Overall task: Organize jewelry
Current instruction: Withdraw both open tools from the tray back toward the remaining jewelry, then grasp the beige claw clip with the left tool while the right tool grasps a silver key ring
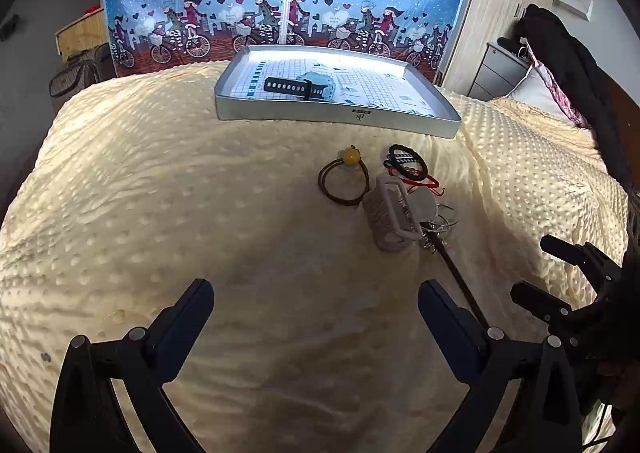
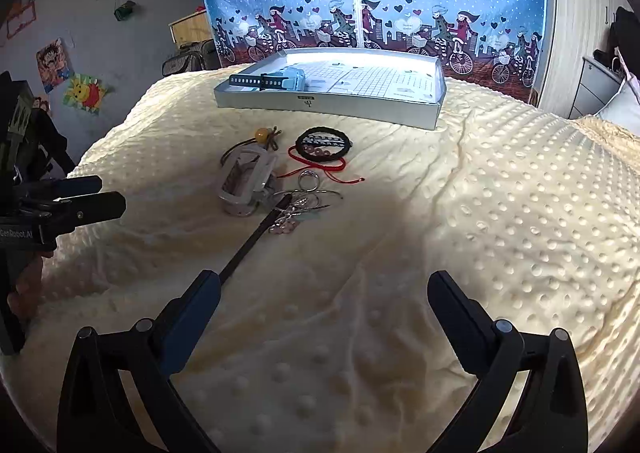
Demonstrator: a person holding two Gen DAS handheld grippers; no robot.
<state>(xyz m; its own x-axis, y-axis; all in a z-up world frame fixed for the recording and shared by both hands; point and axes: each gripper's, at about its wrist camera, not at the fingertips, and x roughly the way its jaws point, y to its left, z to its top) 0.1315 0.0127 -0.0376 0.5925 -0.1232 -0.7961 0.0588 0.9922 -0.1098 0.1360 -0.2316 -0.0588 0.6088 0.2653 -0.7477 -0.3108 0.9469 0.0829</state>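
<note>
Both grippers, left gripper (image 1: 316,307) and right gripper (image 2: 324,297), hover with jaws apart, empty; the tangled jewelry pile (image 2: 296,181) could snag together when lifted toward the tray (image 2: 328,103)

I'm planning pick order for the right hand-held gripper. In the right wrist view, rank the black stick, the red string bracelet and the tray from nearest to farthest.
From the right hand-held gripper:
1. Black stick, its near end by the left finger.
2. Red string bracelet, mid-bed, past the stick's far end.
3. Tray, at the bed's far edge, holding a blue watch.
</note>
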